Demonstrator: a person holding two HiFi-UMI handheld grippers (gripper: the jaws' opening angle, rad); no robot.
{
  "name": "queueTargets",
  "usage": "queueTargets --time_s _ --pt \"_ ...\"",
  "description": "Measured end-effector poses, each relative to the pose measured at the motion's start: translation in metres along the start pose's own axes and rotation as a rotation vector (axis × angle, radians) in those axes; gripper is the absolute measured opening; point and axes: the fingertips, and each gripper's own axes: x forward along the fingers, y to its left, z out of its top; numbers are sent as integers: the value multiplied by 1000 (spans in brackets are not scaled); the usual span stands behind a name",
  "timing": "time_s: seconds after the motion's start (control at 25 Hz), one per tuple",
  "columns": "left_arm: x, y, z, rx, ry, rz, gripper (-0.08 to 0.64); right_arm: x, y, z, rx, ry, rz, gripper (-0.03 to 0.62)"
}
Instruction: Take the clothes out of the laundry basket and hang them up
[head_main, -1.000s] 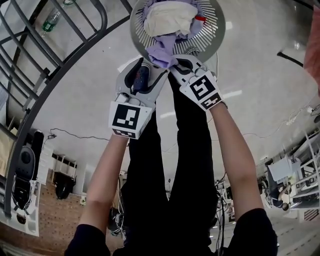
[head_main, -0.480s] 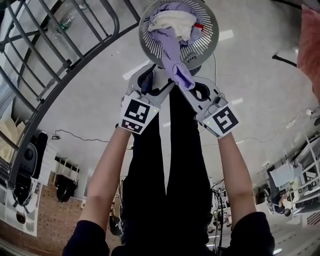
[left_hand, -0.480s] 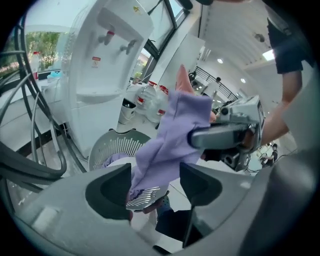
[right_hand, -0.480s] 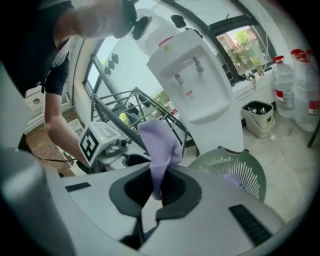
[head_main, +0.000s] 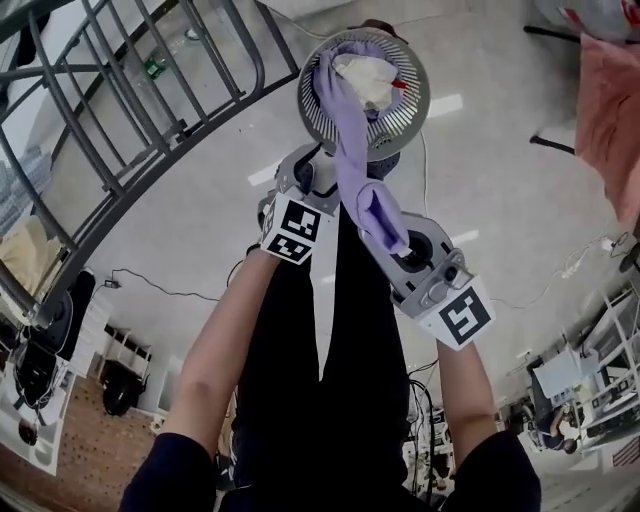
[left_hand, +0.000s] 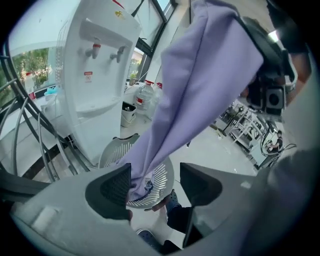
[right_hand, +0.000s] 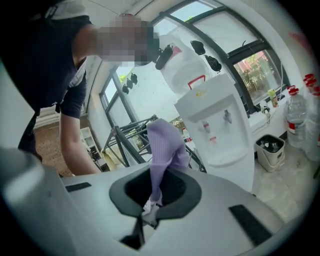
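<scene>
One round slatted laundry basket (head_main: 325, 118) sits on the pale floor at the top centre of the head view. It holds three visible pieces: a cream garment (head_main: 368, 78), a small red piece (head_main: 400, 84) at its right rim, and one end of a purple garment (head_main: 352, 150). That purple garment stretches in a taut band from the basket down toward the middle of the frame, where it ends in the right gripper (head_main: 385, 222).

The right gripper view shows the two jaws of the right gripper (right_hand: 152, 200) pressed together on the purple garment (right_hand: 162, 145), with a small white bit caught in the pinch and the cloth standing up above the jaws.

The left gripper (head_main: 312, 172) sits just left of the cloth band, near the basket's lower rim. In the left gripper view its two jaws (left_hand: 155, 185) stand apart and press on nothing – the purple garment (left_hand: 200, 90) runs down past the left jaw into the basket (left_hand: 112, 152) beyond.

One grey metal drying rack (head_main: 120, 120) fills the upper left of the head view, and one pink cloth (head_main: 610, 110) hangs at the upper right. One white water dispenser (left_hand: 100, 75) stands behind the basket.
</scene>
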Motion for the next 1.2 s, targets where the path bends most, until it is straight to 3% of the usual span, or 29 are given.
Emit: queueTargets --time_s 0.24,0.36,0.52,0.76,1.2 --pt "-10 -10 20 13 -8 4 295 -27 14 86 43 -157 -34 6" --pt "-21 -11 23 -2 -12 5 295 -40 26 134 17 -221 -53 6" --pt "-28 -12 35 9 -34 17 295 -48 36 180 -103 -226 -72 6" --pt "-52 -17 46 17 -47 41 295 -60 73 239 -203 -236 -87 6" --pt "-115 -27 83 42 -70 83 295 -60 144 294 -311 -204 -130 5"
